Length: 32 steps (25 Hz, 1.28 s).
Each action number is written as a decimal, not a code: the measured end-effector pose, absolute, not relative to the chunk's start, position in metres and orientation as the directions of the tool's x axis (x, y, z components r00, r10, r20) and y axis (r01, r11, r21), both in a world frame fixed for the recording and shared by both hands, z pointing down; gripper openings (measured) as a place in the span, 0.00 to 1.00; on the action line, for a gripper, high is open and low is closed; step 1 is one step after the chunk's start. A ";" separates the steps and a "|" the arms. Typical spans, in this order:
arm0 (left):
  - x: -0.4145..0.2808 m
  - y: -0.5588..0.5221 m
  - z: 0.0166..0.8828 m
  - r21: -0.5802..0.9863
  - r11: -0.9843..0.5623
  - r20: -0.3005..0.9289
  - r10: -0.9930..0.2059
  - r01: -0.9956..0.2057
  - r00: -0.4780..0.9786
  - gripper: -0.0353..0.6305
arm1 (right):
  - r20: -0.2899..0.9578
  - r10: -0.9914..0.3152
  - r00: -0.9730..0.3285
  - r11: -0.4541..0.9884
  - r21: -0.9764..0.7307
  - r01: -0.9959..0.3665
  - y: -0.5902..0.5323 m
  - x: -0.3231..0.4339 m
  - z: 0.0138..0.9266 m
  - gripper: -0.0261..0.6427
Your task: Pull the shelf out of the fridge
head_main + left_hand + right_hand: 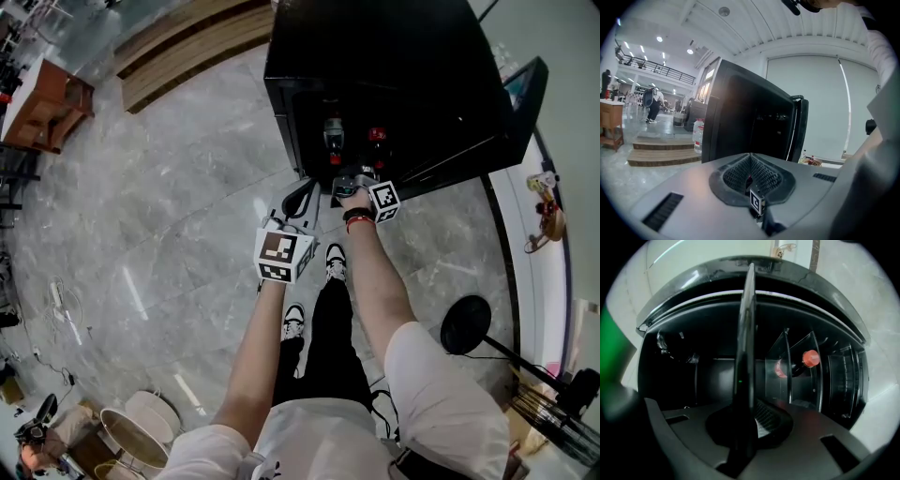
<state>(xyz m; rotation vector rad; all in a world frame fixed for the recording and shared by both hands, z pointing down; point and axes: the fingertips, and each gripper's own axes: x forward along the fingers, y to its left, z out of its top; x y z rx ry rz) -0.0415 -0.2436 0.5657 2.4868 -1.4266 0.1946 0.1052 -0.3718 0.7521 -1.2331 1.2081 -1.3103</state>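
Note:
The black fridge (375,75) stands open at the top of the head view, its door (525,94) swung to the right. Two red-capped bottles (334,141) stand inside near the front. My right gripper (352,187) is at the fridge opening. In the right gripper view the gripper (749,420) is shut on the front edge of the dark shelf (745,357), which runs edge-on between the jaws. A red-capped bottle (811,358) shows in the compartment beyond. My left gripper (298,202) hangs back from the fridge (740,122), and in its own view the gripper (751,176) is shut on nothing.
Wooden steps (187,47) and a wooden desk (42,103) lie at the far left of the marble floor. A round black stand base (466,323) sits to my right. A white ledge (534,272) runs along the right wall. A water jug (697,136) stands beside the fridge.

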 end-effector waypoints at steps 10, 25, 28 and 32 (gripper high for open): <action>-0.045 -0.235 0.553 0.164 -0.475 0.243 -0.830 -0.865 0.502 0.08 | 0.090 -0.994 -0.057 -0.091 -0.996 0.008 -0.344 0.104 0.750 0.10; -0.047 -0.221 0.528 0.156 -0.496 0.240 -0.820 -0.854 0.520 0.08 | 0.120 -0.991 -0.054 -0.120 -0.993 0.009 -0.305 0.105 0.738 0.08; -0.046 -0.218 0.523 0.154 -0.503 0.237 -0.817 -0.851 0.526 0.08 | 0.123 -0.991 -0.057 -0.123 -0.992 0.008 -0.294 0.104 0.736 0.08; -0.044 -0.215 0.518 0.153 -0.509 0.239 -0.813 -0.847 0.531 0.08 | 0.147 -0.987 -0.068 -0.147 -0.989 0.009 -0.284 0.105 0.733 0.08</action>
